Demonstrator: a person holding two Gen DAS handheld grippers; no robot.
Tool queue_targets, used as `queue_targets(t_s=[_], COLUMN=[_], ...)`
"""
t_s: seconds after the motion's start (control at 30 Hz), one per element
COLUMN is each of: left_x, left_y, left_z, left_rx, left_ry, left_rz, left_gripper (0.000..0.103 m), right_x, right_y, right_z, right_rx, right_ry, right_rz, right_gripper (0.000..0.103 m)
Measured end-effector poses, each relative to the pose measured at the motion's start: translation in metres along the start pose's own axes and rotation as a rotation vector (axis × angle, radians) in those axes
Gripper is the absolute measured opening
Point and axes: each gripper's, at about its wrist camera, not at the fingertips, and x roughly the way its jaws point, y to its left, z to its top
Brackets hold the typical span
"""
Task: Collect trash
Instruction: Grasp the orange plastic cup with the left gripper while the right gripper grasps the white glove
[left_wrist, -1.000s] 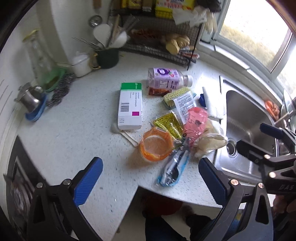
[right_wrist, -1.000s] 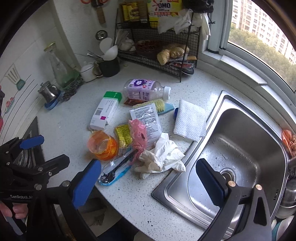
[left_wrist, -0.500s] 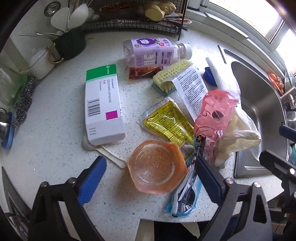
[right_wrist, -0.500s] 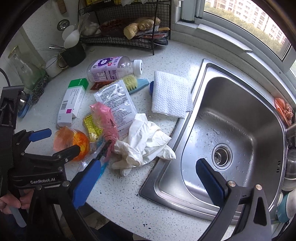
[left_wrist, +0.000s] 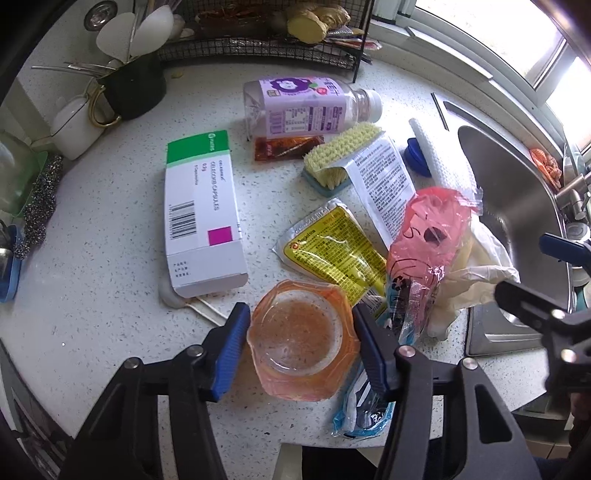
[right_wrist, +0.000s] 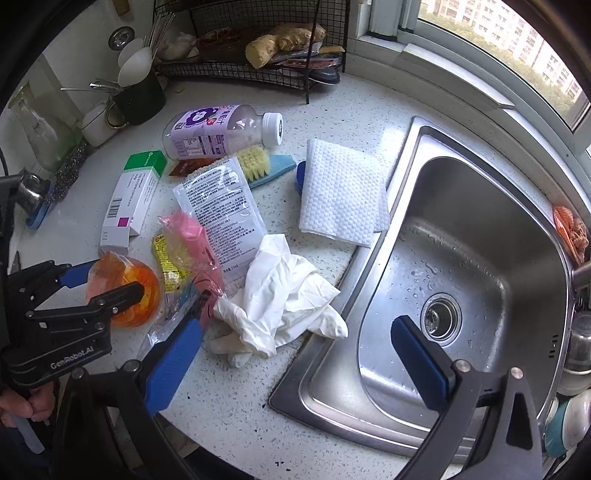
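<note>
Presently the left gripper (left_wrist: 301, 334) points steeply down over the orange plastic cup (left_wrist: 301, 334) at the front edge of the speckled countertop (left_wrist: 103, 280). Its jaws are closing, with the cup between the blue pads (left_wrist: 231, 345); both pads sit at the cup's rim, but firm contact cannot be confirmed. The cup stands upright, apparently empty apart from residue.

Relative to the cup: a yellow sachet (left_wrist: 330, 251) lies just behind it, touching. A pink wrapper (left_wrist: 424, 240) lies to its right, resting on crumpled white gloves (right_wrist: 280, 299). A blue-edged clear packet (left_wrist: 364, 410) lies partly under it at the front right. A green-and-white medicine box (left_wrist: 201, 221) lies behind it to the left, and a purple-labelled bottle (left_wrist: 303, 107) lies on its side well behind.

The right gripper (right_wrist: 295, 354) hangs wide open with nothing between its jaws, over the sink (right_wrist: 480, 258) edge, near the gloves.
</note>
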Motion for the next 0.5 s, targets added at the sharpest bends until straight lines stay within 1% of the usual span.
queue_targets(t_s=[0.13, 0.23, 0.3, 0.4, 0.47, 0.5], left_x=[-0.019, -0.028, -0.031, -0.030, -0.030, -0.029], left_y=[0.010, 0.017, 0.019, 0.022, 0.024, 0.025], left_z=[-0.003, -0.006, -0.008, -0.013, -0.019, -0.021], left_rx=[-0.021, -0.041, -0.055, -0.074, -0.087, -0.093], left_ry=[-0.027, -0.039, -0.042, -0.038, -0.032, -0.030], left_rz=[0.000, -0.012, -0.016, -0.025, -0.029, -0.030], left_gripper=[0.054, 0.054, 0.054, 0.054, 0.054, 0.054], right_x=[0.014, 0.029, 0.039, 0.050, 0.055, 0.058], right_y=[0.002, 0.005, 0.010, 0.016, 0.017, 0.019], right_z=[0.007, 0.010, 0.011, 0.009, 0.008, 0.007], right_rx=[-0.063, -0.111, -0.160, -0.212, -0.224, -0.229], right_ry=[0.010, 0.036, 0.056, 0.059, 0.059, 0.060], right_rz=[-0.002, 0.000, -0.028, -0.034, -0.020, -0.013], right_gripper=[0.102, 0.102, 0.102, 0.102, 0.102, 0.097])
